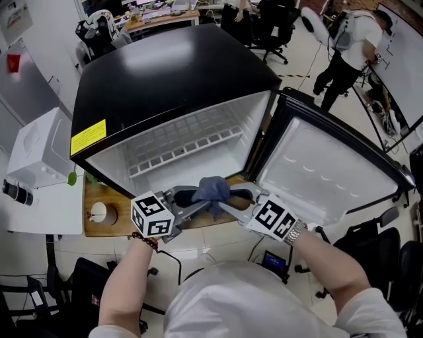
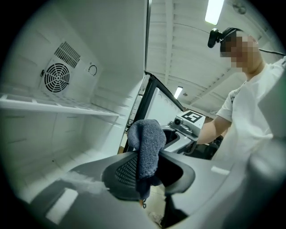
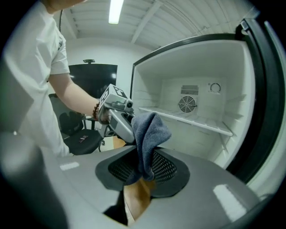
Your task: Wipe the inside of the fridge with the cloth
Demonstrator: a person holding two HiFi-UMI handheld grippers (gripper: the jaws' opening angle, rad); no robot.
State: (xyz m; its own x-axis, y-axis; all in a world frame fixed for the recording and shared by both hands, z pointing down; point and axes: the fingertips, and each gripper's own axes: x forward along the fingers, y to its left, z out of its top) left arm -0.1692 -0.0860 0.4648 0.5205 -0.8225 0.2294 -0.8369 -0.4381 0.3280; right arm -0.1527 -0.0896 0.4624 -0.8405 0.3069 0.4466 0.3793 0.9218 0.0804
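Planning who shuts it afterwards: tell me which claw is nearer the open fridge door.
Right. The right claw sits close by the fridge door's hinged edge. The left claw is farther left, in front of the fridge's opening, with the cloth between them.

This is an office-style lab or workroom. The fridge (image 1: 172, 72) stands on a small wooden table (image 1: 122, 224) in an open room with a pale hard floor. Black office chairs (image 1: 268, 30) stand around it, and behind it is a desk (image 1: 162, 13) cluttered with gear. A person (image 1: 350, 46) stands at a whiteboard (image 1: 400, 63) on the right. Overhead, a tube light (image 2: 214, 11) is fixed to a bare white ceiling with exposed beams.
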